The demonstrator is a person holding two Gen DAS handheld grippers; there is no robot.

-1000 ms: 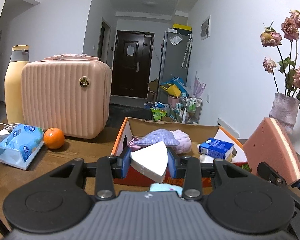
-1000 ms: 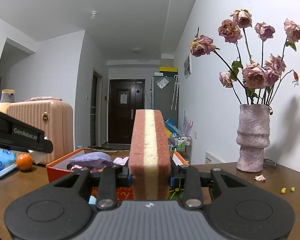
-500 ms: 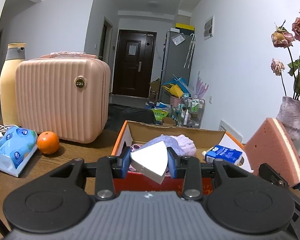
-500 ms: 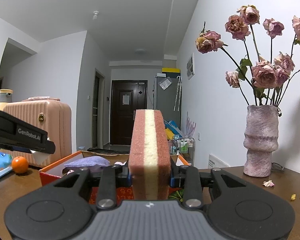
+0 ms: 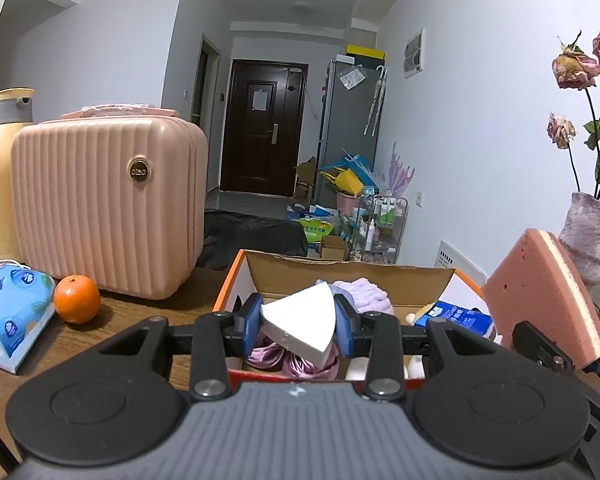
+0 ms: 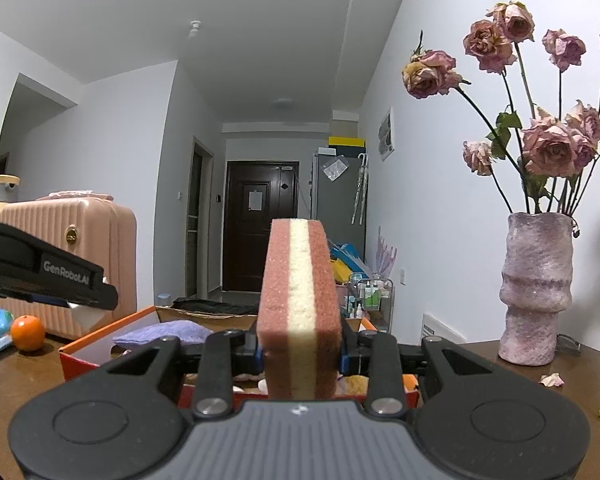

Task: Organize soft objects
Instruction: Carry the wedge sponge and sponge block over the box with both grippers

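Observation:
My left gripper (image 5: 298,326) is shut on a white wedge-shaped sponge (image 5: 300,322), held above the near edge of an orange cardboard box (image 5: 230,286). The box holds purple cloths (image 5: 362,292), pink fabric (image 5: 296,362) and a blue carton (image 5: 454,316). My right gripper (image 6: 300,354) is shut on a pink sponge with a cream middle layer (image 6: 298,304), upright over the box (image 6: 82,354). That sponge also shows at the right of the left wrist view (image 5: 544,296).
A pink ribbed case (image 5: 104,204), a tall yellow bottle (image 5: 0,172), an orange (image 5: 77,299) and a blue tissue pack (image 5: 10,314) stand on the wooden table at the left. A purple vase of dried roses (image 6: 534,290) stands at the right, with petals and crumbs (image 6: 552,380) near it.
Both grippers have moved forward and up towards the box, each still holding its sponge. The box interior now shows more fully under the left gripper.

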